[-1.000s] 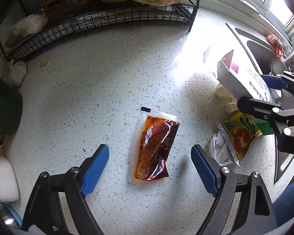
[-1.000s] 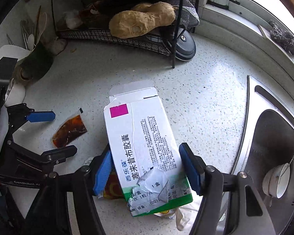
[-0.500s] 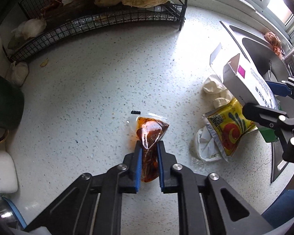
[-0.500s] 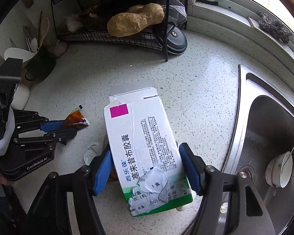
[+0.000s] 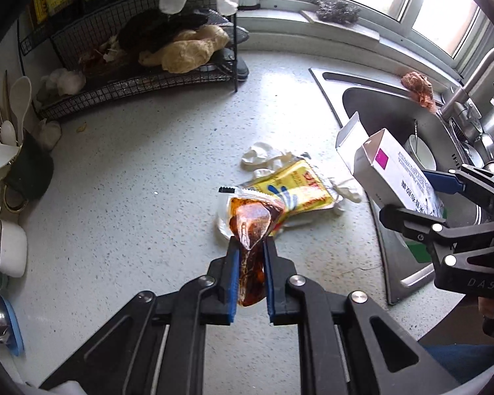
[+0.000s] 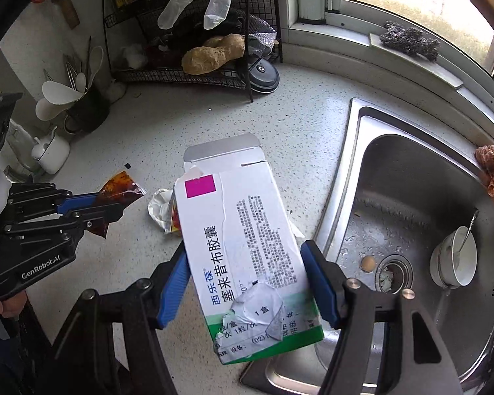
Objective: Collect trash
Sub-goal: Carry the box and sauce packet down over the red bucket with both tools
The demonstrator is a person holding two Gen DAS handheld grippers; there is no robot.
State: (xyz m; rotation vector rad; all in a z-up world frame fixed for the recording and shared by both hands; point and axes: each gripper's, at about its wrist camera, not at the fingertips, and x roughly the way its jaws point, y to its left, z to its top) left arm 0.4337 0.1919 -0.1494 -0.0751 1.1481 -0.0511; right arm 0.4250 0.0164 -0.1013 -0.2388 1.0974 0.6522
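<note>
- Left gripper (image 5: pixel 250 250), spread wide a second ago, has just closed and now pinches the clear sauce packet of dark red-brown oil (image 5: pixel 252 230), lifted off the speckled counter (image 5: pixel 131 197).
- Right gripper (image 6: pixel 247 283) keeps clamping the torn white cardboard medicine box (image 6: pixel 243 247), flap open.
- Steel sink (image 6: pixel 395 197) holds a white bowl with spoon (image 6: pixel 457 260).

Pretty bright daylight pouring in from the window (image 6: pixel 411 10), which is blown out white, some glare on the countertop (image 5: pixel 273 79) near it, heavy fisheye bending with dark vignetted corners, otherwise everything's sharp, shadows soft.
</note>
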